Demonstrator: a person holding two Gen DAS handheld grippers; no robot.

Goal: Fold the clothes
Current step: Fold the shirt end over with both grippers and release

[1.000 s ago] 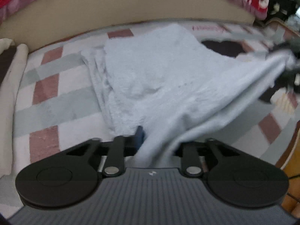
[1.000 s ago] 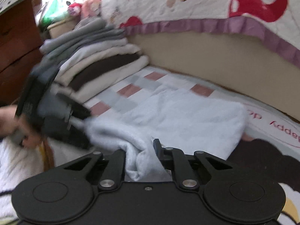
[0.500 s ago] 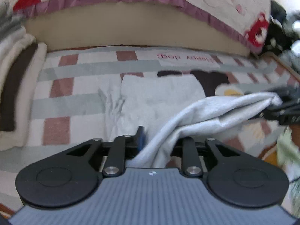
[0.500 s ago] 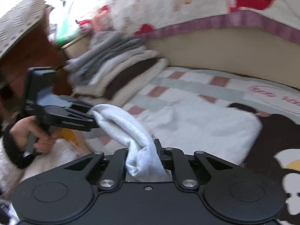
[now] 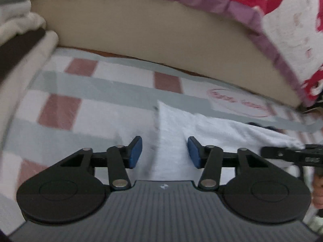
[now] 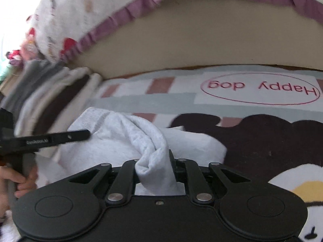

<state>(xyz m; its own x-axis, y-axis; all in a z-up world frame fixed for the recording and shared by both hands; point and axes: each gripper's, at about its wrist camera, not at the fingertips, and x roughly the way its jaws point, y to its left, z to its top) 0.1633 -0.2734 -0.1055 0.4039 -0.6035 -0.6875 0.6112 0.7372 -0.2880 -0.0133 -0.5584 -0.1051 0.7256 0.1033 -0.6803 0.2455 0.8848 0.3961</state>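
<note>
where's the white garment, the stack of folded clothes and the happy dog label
white garment (image 6: 129,141): right wrist view, bunched fold ahead of the jaws
stack of folded clothes (image 6: 50,98): right wrist view, its dark brown layer
Happy dog label (image 6: 260,89): right wrist view, mid lettering

You're in a home bedroom — ahead of the fingers runs a bed's beige mattress edge (image 6: 201,46) under a cartoon quilt with a purple frill (image 5: 232,6). Below them lies a checked "Happy dog" blanket (image 6: 260,89); folded clothes (image 6: 50,92) are stacked off to their left.
</note>
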